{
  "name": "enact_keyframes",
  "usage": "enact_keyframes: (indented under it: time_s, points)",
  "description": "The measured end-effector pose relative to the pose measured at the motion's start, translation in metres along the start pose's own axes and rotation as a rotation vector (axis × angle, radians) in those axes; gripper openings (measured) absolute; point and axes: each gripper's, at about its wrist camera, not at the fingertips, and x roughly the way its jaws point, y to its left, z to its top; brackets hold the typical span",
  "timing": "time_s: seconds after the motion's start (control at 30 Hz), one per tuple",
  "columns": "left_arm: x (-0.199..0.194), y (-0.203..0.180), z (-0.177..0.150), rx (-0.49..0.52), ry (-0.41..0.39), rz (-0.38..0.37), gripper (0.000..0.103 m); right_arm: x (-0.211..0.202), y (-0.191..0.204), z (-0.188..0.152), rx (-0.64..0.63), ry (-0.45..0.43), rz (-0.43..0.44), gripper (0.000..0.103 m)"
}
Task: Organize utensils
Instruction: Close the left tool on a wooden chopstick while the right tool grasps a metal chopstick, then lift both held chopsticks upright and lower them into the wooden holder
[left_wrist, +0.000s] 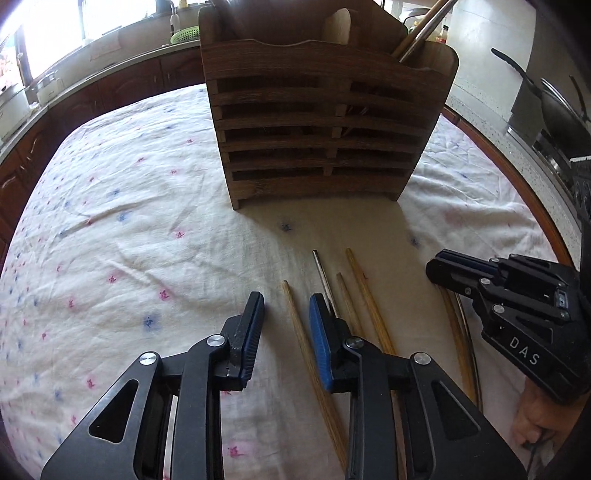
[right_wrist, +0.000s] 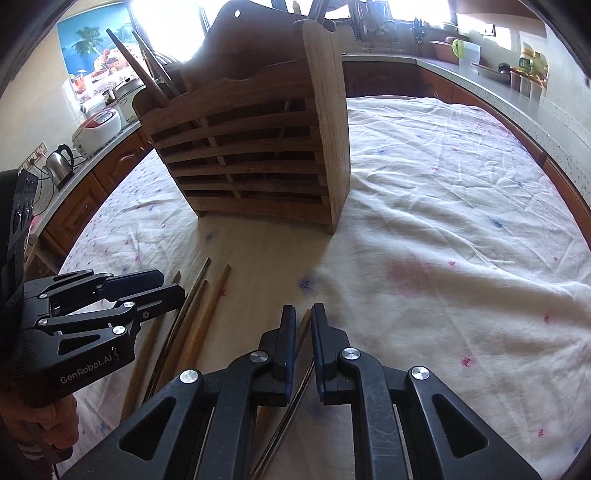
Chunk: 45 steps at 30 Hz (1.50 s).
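Tablecloth; chopsticks partly hidden. Left hand-held gripper released; right hand-held gripper narrowly parted, possibly straddling chopstick.

The left gripper hangs low with jaws apart, the right gripper narrowly parted alongside.

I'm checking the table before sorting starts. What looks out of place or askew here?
Several chopsticks lie loose on the tablecloth in front of the wooden utensil holder, fanned at slightly different angles. One is metal among wooden ones. Nothing looks spilled or broken.
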Motion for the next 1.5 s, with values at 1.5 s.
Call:
enact_keyframes:
  time_s: [1.5]
  points:
    - [-0.228, 0.058, -0.032, -0.18, -0.472, -0.255, 0.003, -0.213, 0.021, 0.007, 0.075, -0.458, 0.286, 0.004]
